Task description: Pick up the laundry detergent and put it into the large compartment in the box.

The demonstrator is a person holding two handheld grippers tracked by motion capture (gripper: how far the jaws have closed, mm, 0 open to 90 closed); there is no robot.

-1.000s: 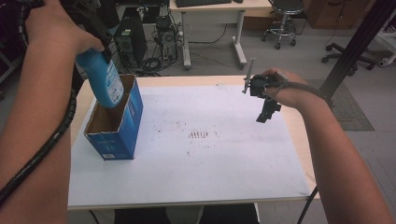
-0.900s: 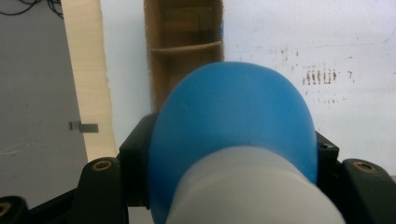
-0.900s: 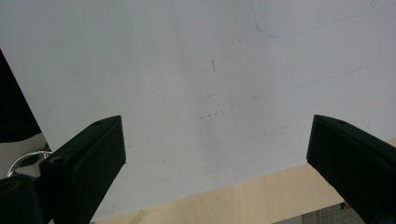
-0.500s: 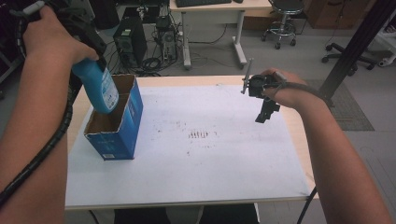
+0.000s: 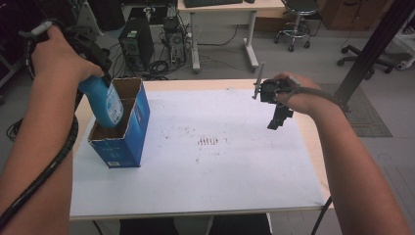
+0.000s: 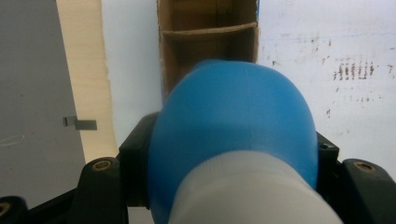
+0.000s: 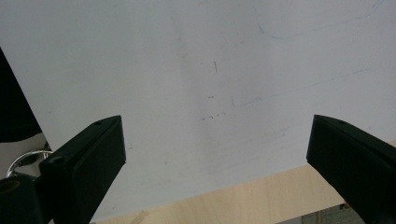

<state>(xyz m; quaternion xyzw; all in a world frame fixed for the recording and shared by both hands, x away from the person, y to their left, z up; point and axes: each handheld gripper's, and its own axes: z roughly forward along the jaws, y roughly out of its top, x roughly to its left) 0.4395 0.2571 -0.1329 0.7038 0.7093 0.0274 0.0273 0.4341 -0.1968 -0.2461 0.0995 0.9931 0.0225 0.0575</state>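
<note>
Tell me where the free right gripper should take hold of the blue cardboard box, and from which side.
Grip the blue cardboard box by its right-hand long wall, coming down from above with one finger inside and one outside. The box stands upright with an open top, so that thin rim is exposed, and it faces the open right gripper. The left gripper holds the blue bottle in the near compartment, so stay clear of it.

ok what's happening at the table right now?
A person works with a gripper in each hand. The left gripper is clamped on a blue plastic bottle with a white cap, tilted, its lower end inside the open blue cardboard box with a divider at the left of the white-covered table. The right gripper hangs open above the table's right side, holding nothing.
</note>
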